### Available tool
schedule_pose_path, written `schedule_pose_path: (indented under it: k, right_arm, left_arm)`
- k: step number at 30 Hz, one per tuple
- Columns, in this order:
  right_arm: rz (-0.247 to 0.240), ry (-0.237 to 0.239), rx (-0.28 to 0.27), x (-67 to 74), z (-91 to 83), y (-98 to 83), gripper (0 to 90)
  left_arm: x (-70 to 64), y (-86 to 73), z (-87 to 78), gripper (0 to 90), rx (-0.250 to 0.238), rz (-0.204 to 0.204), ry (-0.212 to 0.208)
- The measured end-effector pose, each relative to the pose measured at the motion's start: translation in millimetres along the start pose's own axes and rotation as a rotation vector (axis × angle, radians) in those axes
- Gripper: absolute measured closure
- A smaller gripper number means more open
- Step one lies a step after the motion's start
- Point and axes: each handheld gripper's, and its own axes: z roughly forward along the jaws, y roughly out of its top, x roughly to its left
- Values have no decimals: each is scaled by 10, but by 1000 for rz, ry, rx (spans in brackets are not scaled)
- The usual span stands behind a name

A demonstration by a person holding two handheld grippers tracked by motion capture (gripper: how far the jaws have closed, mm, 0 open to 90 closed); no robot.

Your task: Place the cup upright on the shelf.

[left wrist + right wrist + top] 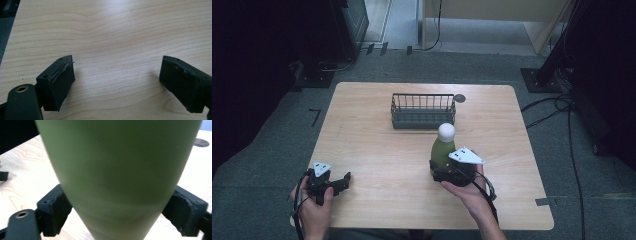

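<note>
Right gripper view shows the two black jaws of the right gripper [117,212] pressed on both sides of a pale green matte bottle with a smooth body [117,170]; the pads [58,207] are of rough, worn black rubber with torn edges, and they touch the curved wall of the bottle, clamped on it. No earlier picture is given to compare. From the high view, this green bottle [442,151] stands upright on the table, with a round white cap [446,130] on top, and the right gripper [439,170] holds it low on the body, close to the front right part of the light wooden table with rounded corners [377,150].

Left gripper view shows the left gripper [117,80] with jaws wide apart over bare wood grain, nothing between them. Further back on the table stands a dark grey wire basket with thin vertical bars [423,111], well apart from the bottle.
</note>
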Motion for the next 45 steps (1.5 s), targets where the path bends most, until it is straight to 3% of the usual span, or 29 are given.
schedule_pose_path:
  k: [16, 32, 45]
  right_arm:
    - [-45, -25, -22, 27, 16, 11, 201]
    - [-35, -21, -10, -31, 14, 58, 205]
    - [-39, 9, -20, -72, -1, 267, 206]
  left_arm:
    - [1, 0, 0, 134, 0, 0, 0]
    - [1, 0, 0, 134, 1, 1, 0]
    - [1, 0, 0, 134, 0, 1, 0]
